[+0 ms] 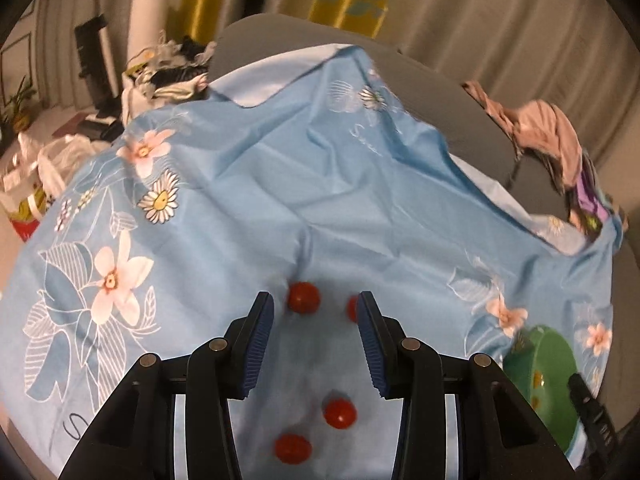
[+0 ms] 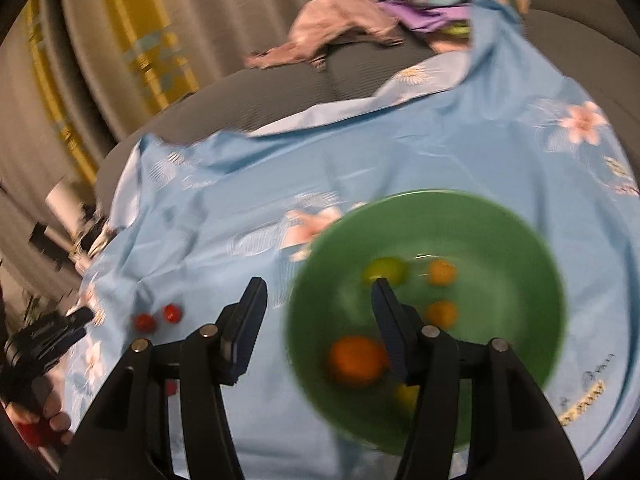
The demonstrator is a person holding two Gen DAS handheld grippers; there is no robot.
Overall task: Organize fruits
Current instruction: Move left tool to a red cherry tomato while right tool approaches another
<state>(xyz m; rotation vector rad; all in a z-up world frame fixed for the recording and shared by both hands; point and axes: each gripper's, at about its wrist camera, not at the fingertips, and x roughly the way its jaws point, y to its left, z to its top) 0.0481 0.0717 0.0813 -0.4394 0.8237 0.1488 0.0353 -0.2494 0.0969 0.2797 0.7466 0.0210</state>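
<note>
Several small red tomatoes lie on the blue flowered cloth. In the left wrist view my left gripper hangs open over them with nothing between its pads. One tomato sits just past the fingertips, another is half hidden by the right finger, and two more lie lower down. My right gripper is open and bare above the left rim of a green bowl. The bowl holds an orange, smaller orange fruits and a lime.
The green bowl is at the lower right in the left wrist view, the right gripper's tip beside it. A pink garment lies on the grey couch behind. Two tomatoes sit near the left gripper.
</note>
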